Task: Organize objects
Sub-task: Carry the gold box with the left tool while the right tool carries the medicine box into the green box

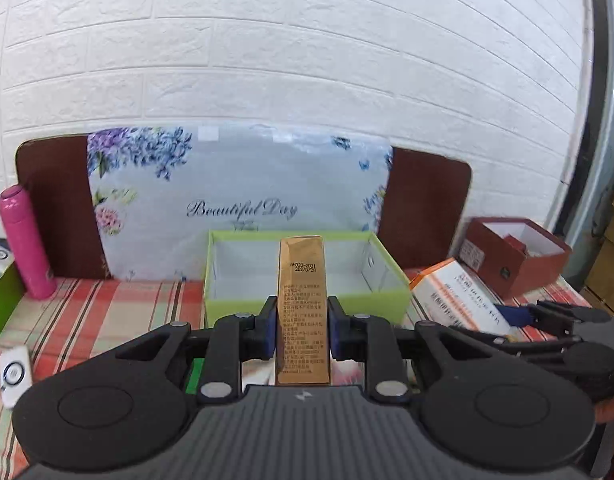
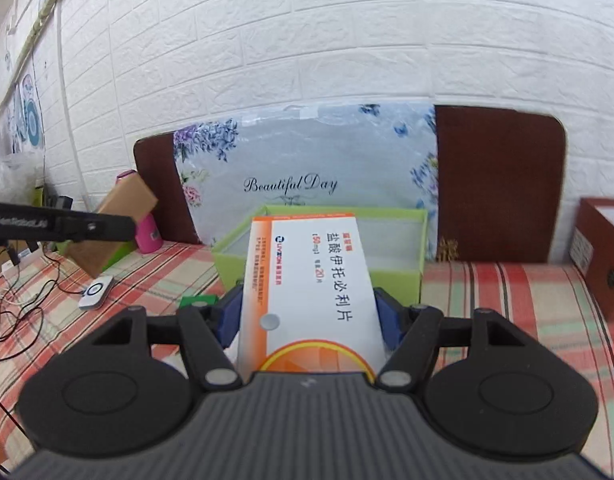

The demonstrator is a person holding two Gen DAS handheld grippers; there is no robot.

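two boxes held above the bench, green tray just ahead

the left tool [image 1: 302,330] is closed narrow on a slim gold box [image 1: 303,312], its blue pads pressing both long sides; the box runs forward between the fingers, its far end reaching over the near wall of the green tray [image 1: 307,304]. the right tool [image 2: 309,316] stands about half open, clamped on a white-and-orange box [image 2: 311,280] that fills the gap pad to pad and also points at the tray [image 2: 421,236].

in the right view the left tool appears at the left edge with the gold box [image 2: 125,212], which covers most of the pink bottle [image 2: 149,236]. in the left view the right tool [image 1: 519,316] shows at the right, partly cut off, with its box [image 1: 459,296].

each box hides the tray's middle and its own near end sits behind the tool body. the tray is open-topped and looks empty where visible. behind it leans a floral cushion [image 1: 235,196]; a brown box [image 1: 515,256] sits to the right, a white device [image 2: 96,292] and cables on the checked cloth [image 2: 507,300] to the left.
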